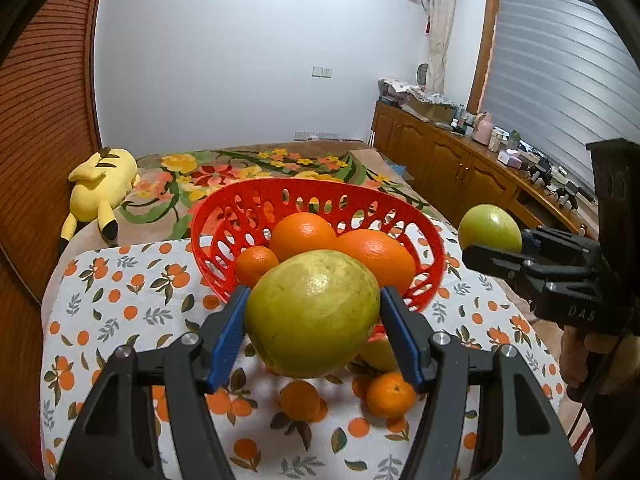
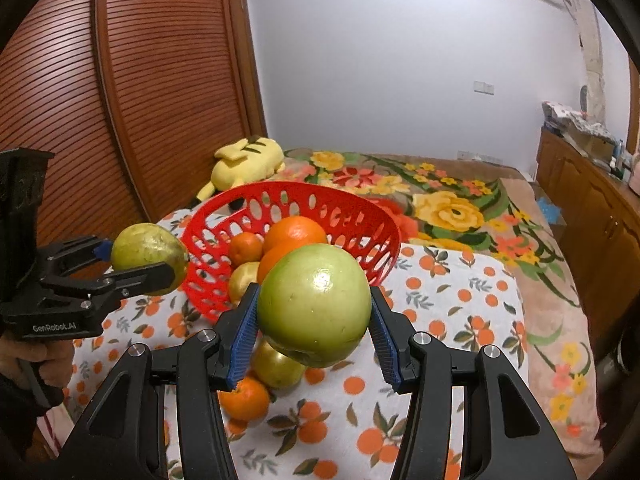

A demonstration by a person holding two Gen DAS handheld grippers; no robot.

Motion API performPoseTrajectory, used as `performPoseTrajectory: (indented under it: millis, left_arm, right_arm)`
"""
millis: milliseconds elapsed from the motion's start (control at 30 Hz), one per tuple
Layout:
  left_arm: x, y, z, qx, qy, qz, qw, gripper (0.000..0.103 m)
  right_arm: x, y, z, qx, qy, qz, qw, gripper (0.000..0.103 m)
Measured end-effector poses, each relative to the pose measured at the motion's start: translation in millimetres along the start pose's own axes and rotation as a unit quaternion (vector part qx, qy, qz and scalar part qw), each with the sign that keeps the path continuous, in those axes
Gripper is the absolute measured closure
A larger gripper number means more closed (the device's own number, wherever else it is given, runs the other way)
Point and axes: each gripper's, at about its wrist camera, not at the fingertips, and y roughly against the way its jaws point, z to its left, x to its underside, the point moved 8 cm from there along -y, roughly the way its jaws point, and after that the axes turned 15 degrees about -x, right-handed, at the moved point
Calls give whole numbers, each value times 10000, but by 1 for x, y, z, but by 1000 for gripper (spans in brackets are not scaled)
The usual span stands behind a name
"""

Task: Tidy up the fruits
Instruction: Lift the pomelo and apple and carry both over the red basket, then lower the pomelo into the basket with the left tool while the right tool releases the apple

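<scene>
Holding fruit in both hands, you have the left gripper (image 1: 312,312) clamped on a yellow-green pear (image 1: 312,314), its long axis lying roughly across the frame centre. Your right gripper (image 2: 314,312) squeezes a round green apple (image 2: 314,306), stem end tipped toward the lower frame. Both hang before the red basket (image 1: 434,248) of oranges (image 1: 302,234), upper centre.

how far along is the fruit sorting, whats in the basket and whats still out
Done: two big oranges and a small mandarin sit in the red perforated plastic basket.
In hand: the left gripper clamps a yellow-green pear-like fruit; the right gripper clamps a green apple.
Left: two small mandarins and a yellowish fruit on the orange-print cloth.
</scene>
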Motion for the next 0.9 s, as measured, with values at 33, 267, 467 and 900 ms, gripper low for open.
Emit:
performPoseTrajectory:
  millis: [33, 267, 467, 900]
  left_arm:
    - [-1, -2, 0, 1, -5, 17, 10000, 39]
    - [-11, -26, 3, 10, -36, 149, 9999, 39]
    - [-20, -41, -2, 133, -75, 204, 9997, 39]
    - [-31, -59, 3, 301, -83, 261, 9992, 39]
  right_arm:
    - [-2, -2, -2, -8, -4, 10, 10000, 50]
    - [-18, -22, -21, -39, -5, 140, 9999, 50]
    - [-29, -42, -36, -113, 3, 292, 9995, 50]
    - [-43, -81, -51, -270, -2, 533, 9982, 50]
